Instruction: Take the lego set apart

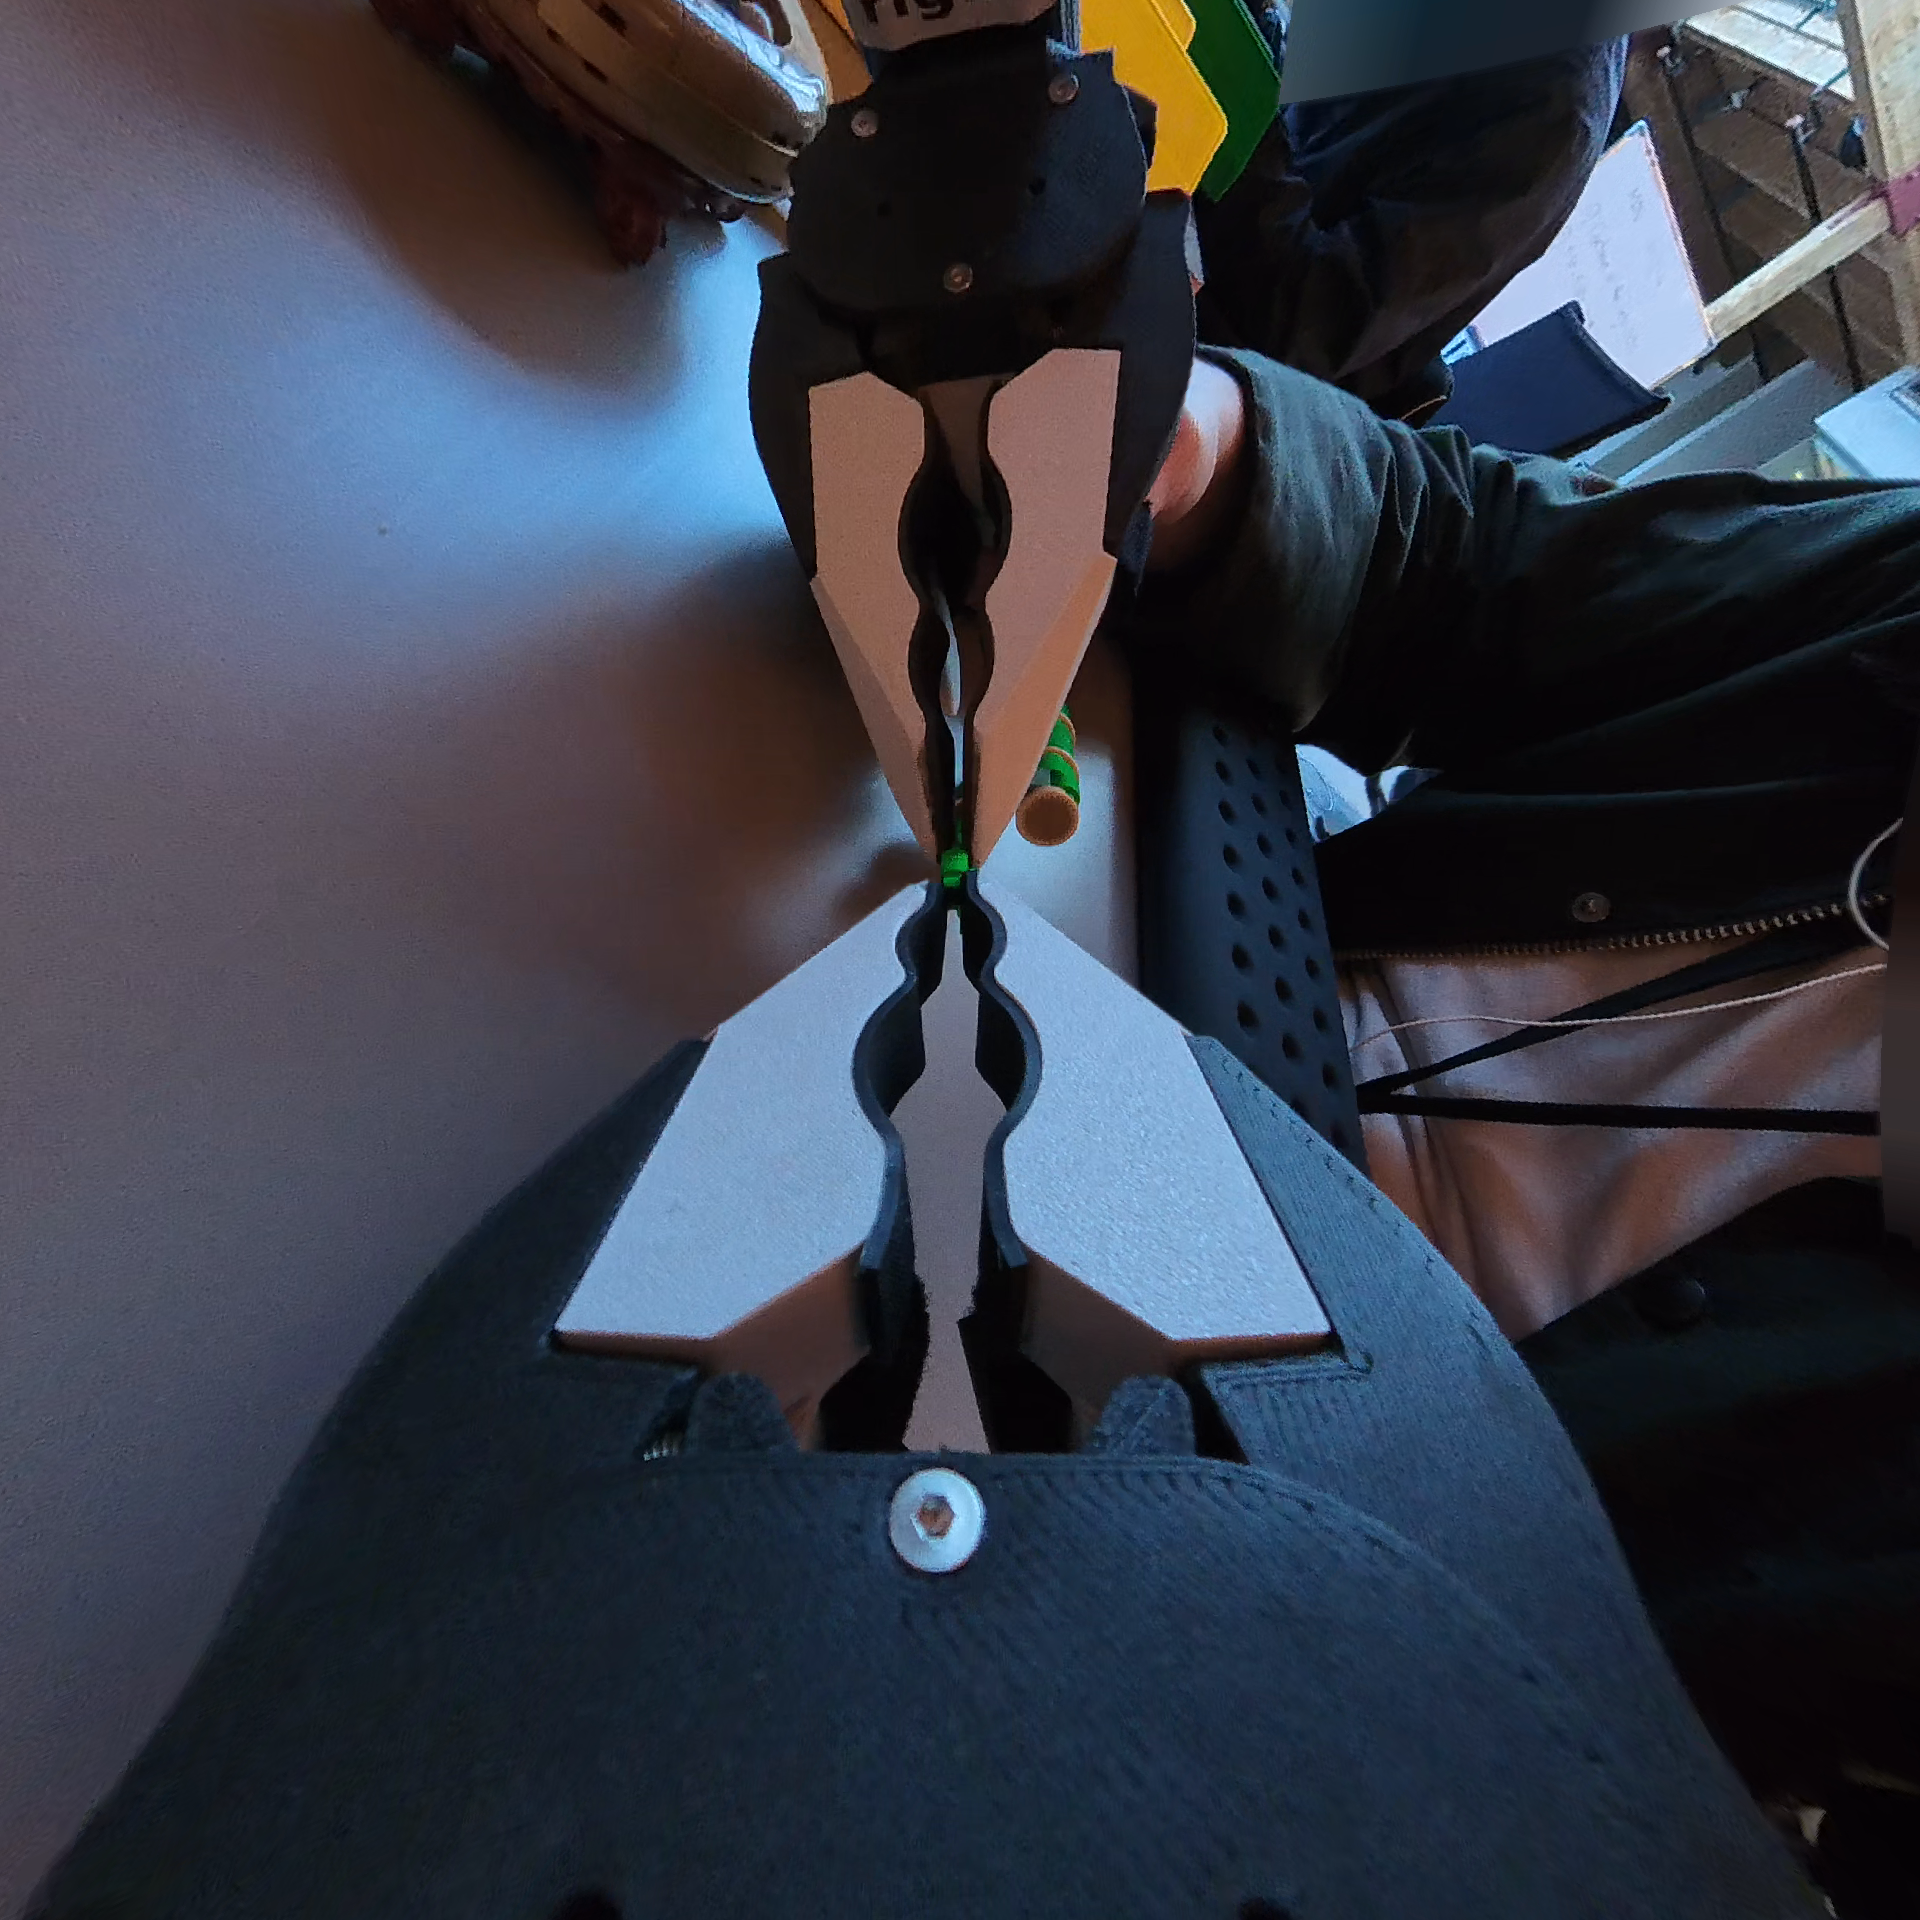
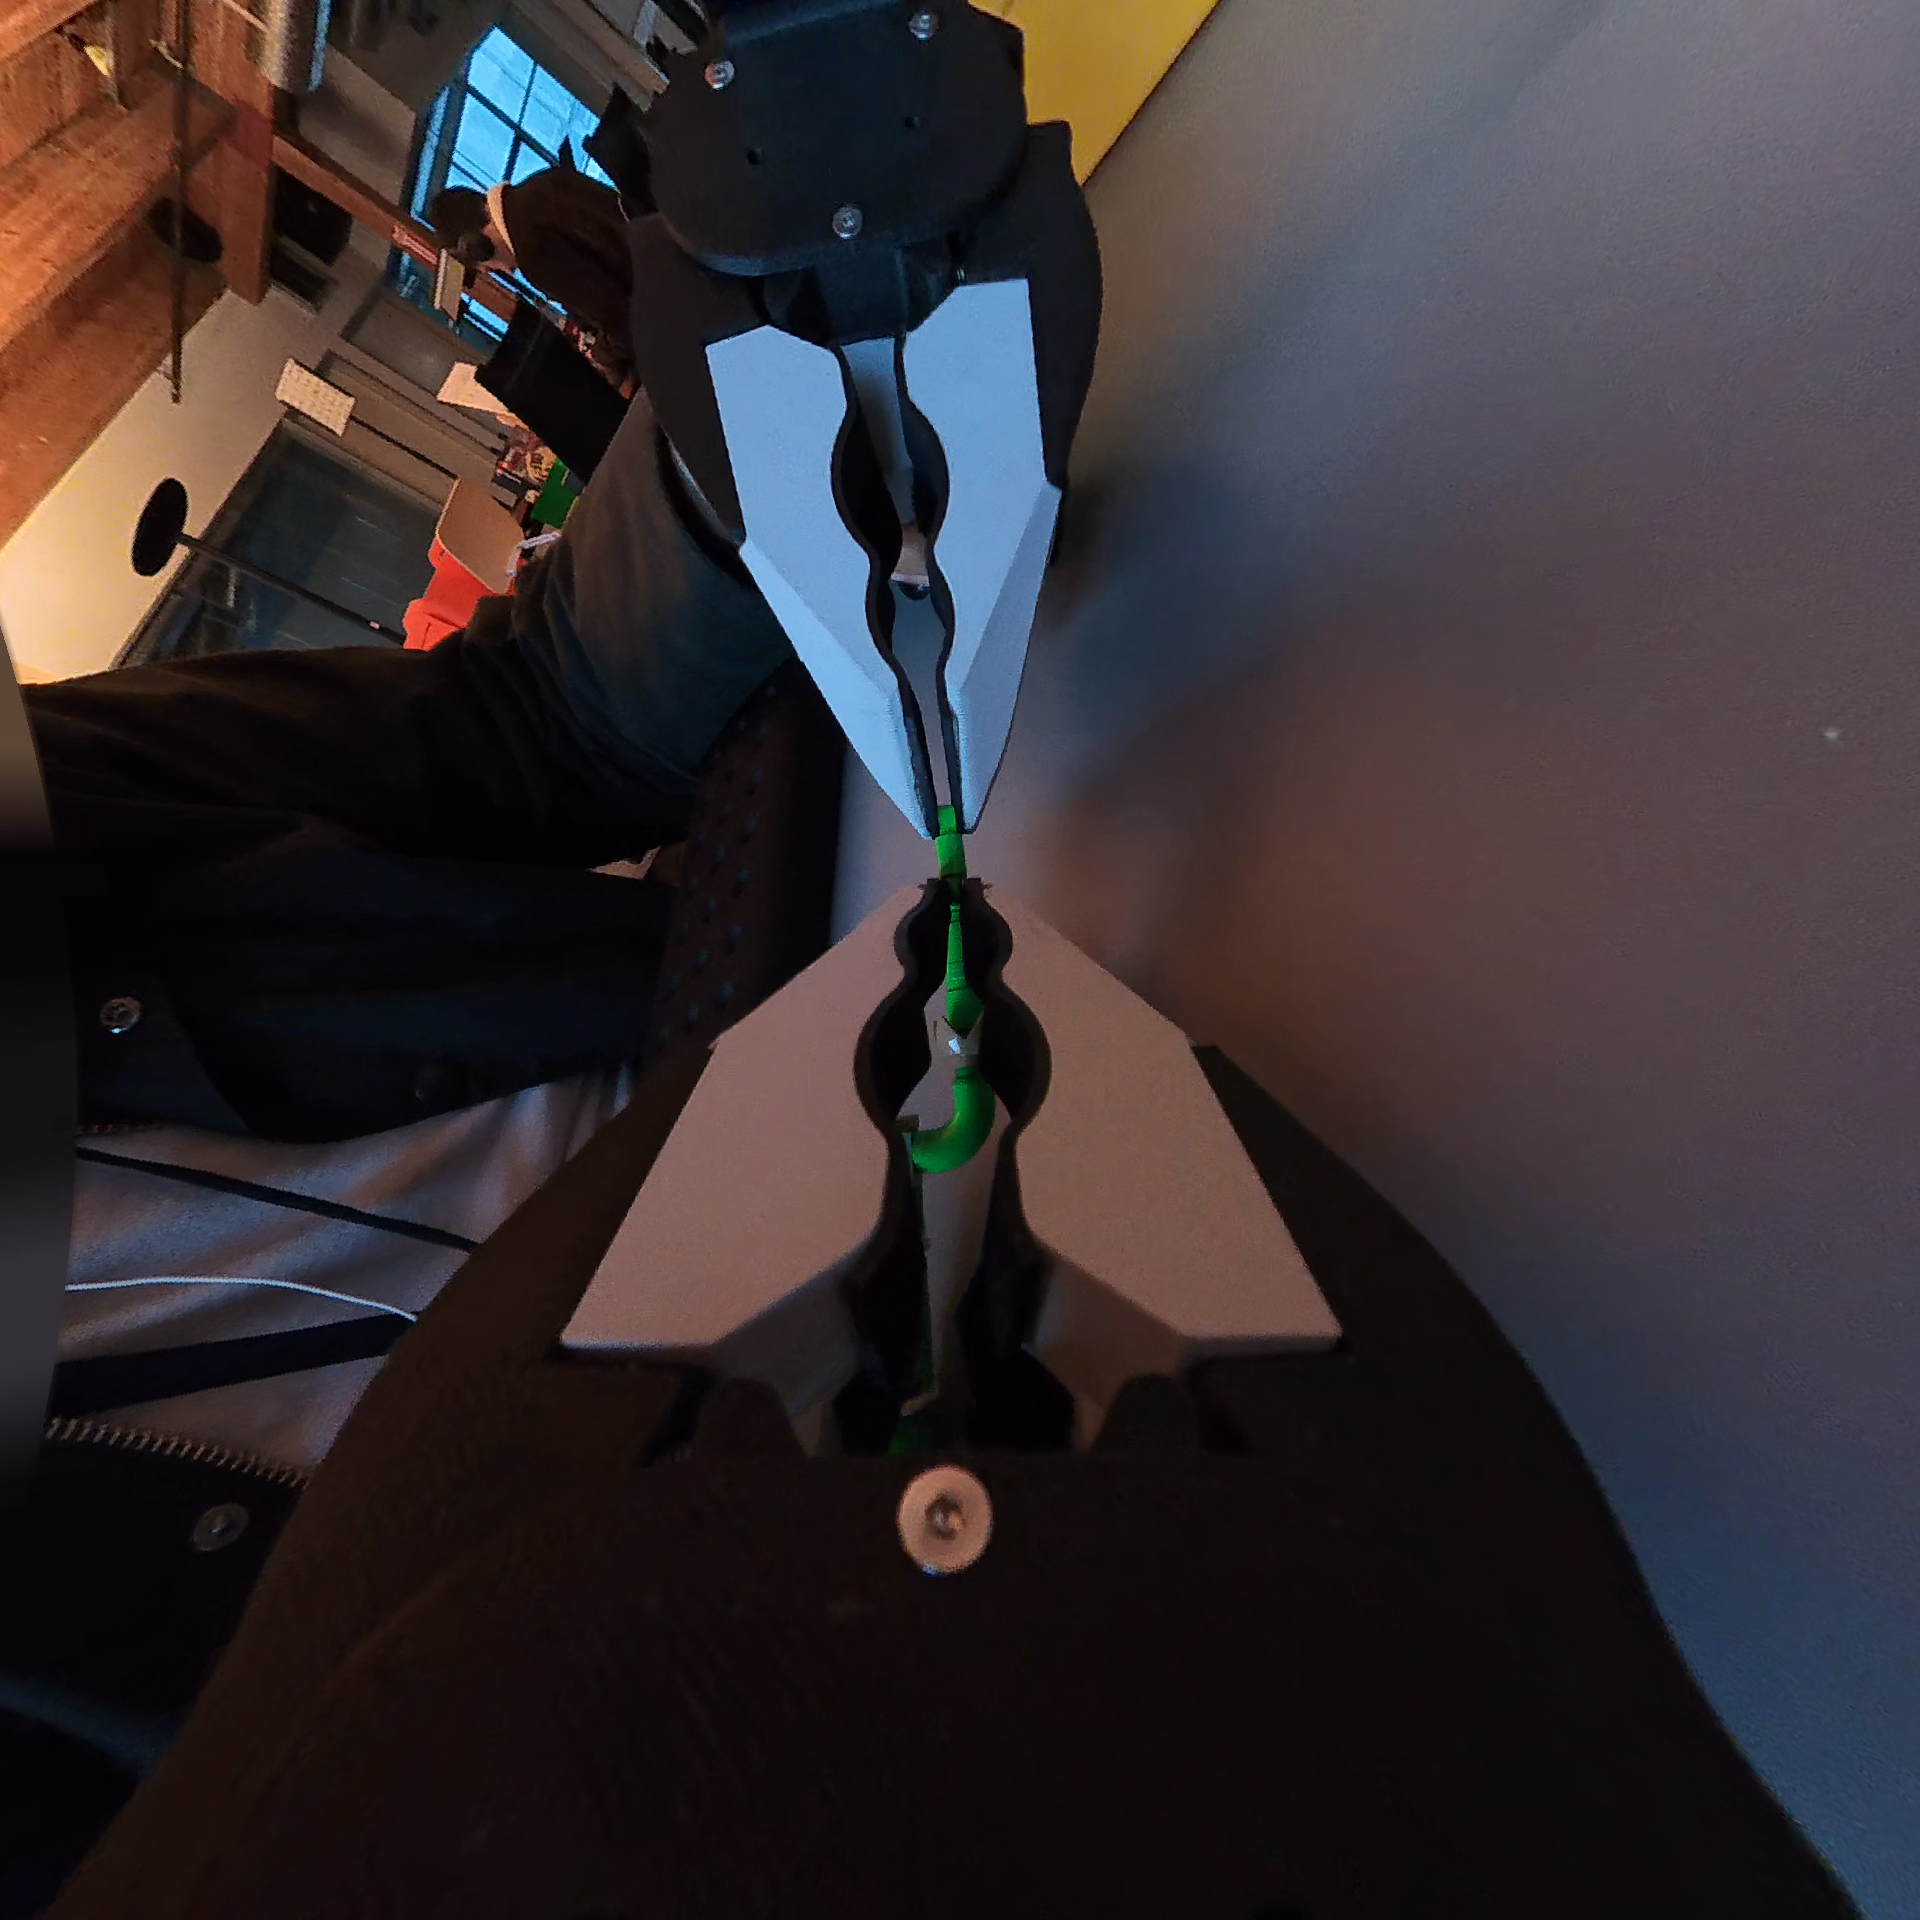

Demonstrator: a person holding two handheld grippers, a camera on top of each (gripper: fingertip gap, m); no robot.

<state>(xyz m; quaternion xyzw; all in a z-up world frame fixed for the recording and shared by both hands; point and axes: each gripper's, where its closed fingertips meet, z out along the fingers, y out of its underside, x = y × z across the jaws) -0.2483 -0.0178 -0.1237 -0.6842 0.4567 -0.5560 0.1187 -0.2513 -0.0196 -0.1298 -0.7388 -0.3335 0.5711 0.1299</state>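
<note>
My two grippers meet tip to tip above the grey table (image 1: 312,727). My left gripper (image 1: 951,889) is shut on one end of a thin green lego stem (image 1: 951,864). My right gripper (image 2: 954,889) is shut on the same stem (image 2: 951,852), which runs back between its fingers to a white piece (image 2: 954,1039) and a green curved hook (image 2: 958,1130). In the left wrist view the right gripper (image 1: 951,847) comes down from the top, with green and tan round lego parts (image 1: 1051,790) showing beside its finger. In the right wrist view the left gripper (image 2: 948,826) comes down from the top.
A person's dark sleeve (image 1: 1455,582) and a black perforated chair part (image 1: 1247,914) lie to the right in the left wrist view. Yellow (image 1: 1153,94) and green (image 1: 1236,73) flat pieces and a brown object (image 1: 623,94) sit at the table's far end. My left and right fingertips are right by each other.
</note>
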